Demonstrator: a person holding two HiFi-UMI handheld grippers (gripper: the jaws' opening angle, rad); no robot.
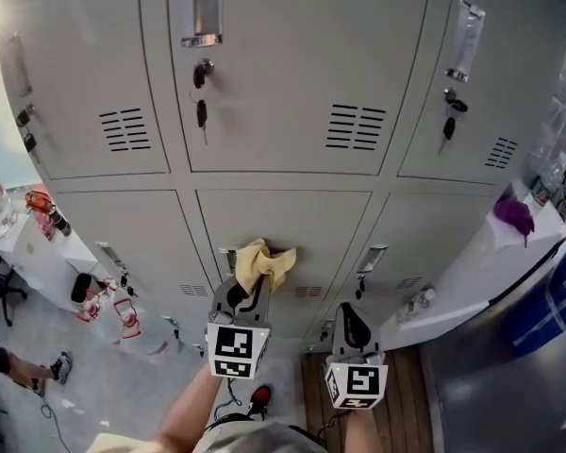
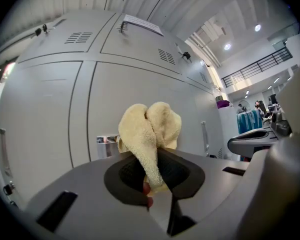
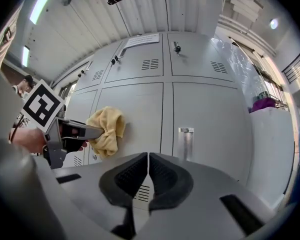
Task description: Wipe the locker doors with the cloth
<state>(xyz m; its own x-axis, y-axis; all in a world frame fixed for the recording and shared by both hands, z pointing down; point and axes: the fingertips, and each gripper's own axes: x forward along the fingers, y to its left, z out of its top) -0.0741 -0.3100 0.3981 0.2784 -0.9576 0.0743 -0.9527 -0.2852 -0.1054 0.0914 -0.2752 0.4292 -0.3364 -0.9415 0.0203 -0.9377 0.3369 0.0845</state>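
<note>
The left gripper [image 1: 252, 284] has its fingers [image 2: 126, 176] clamped on a narrow tail of the yellow cloth [image 2: 151, 128], and the bunched rest stands out past the tips. In the head view the cloth lies against the lower middle door [image 1: 283, 217], just beside that door's handle [image 1: 228, 258]. The right gripper view also shows the wad pressed to the panel. The right gripper [image 3: 148, 168] hangs lower and to the right, its fingers together on nothing, pointed at the neighbouring door.

Wiping looks under way on this one door, with the others not yet done.

The grip is on a thin strip only, so a firm drag across the metal could pull the cloth out of the fingers and drop it to the floor. A stroke to the left would run the wad into the handle, where a fold may catch. A stroke downward meets the vent [image 1: 308, 292], whose slats could snag the towelling. If the wad flops aside, the hard tips of the fingers would scrape the paint. Higher up, keys [image 1: 201, 111] hang from the locks, and a loose corner of cloth could hook or knock them
</note>
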